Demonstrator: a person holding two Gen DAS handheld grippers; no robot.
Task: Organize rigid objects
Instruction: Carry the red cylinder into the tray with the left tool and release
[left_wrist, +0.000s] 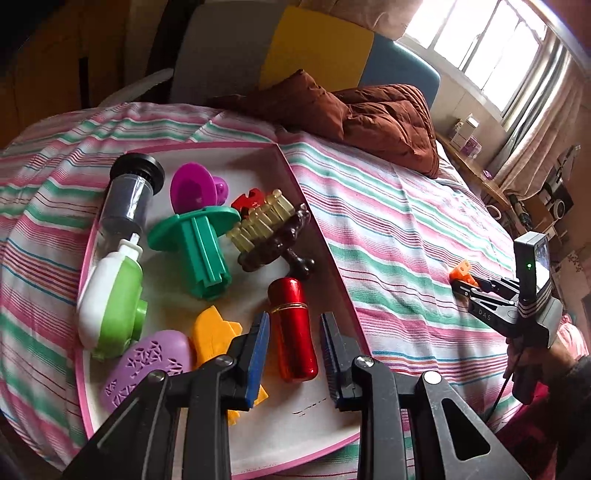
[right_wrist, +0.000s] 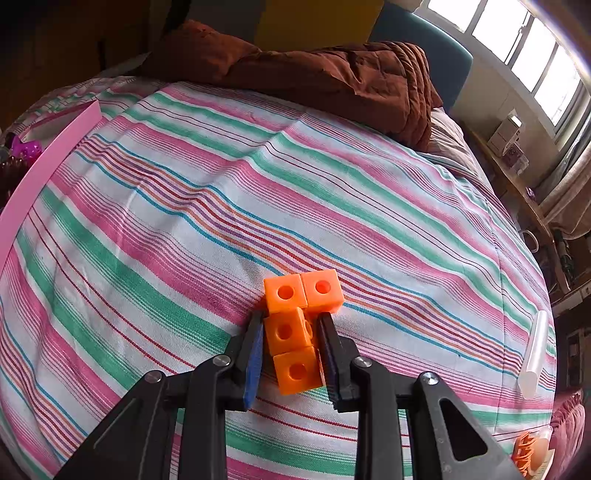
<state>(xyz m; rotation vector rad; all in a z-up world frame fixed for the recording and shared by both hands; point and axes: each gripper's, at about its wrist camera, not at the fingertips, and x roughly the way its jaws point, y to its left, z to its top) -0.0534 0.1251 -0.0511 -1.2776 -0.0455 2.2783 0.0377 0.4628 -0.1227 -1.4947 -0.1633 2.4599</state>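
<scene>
Blue-padded fingers of our left claw (left_wrist: 294, 356) stand wide apart just above a red metal tube (left_wrist: 293, 329), which lies between them on the white floor of a pink-rimmed tray (left_wrist: 325, 236) without either pad touching it. We see the tray resting on a bed covered with a striped sheet (left_wrist: 399, 221) in pink, green and white. Sharing the tray with the tube are a yellow plastic piece (left_wrist: 212, 338) just to its left, a purple perforated oval (left_wrist: 147, 363), a green-and-white bottle (left_wrist: 110, 299), a green flanged part (left_wrist: 199, 243), a clear jar with a black cap (left_wrist: 131, 195), a magenta cup-shaped piece (left_wrist: 194, 188), a small red piece (left_wrist: 248, 199) and a dark brown brush with pale bristles (left_wrist: 273, 232). Our right claw (right_wrist: 290, 341) sits low over the sheet, well apart from the tray, its fingers narrowed around an orange block piece (right_wrist: 295, 332) made of joined cubes with round holes; the far two cubes jut past the fingertips. A rumpled brown quilt (right_wrist: 332, 81) lies at the head of the bed, and a translucent white tube (right_wrist: 533, 354) rests near the sheet's right edge.
</scene>
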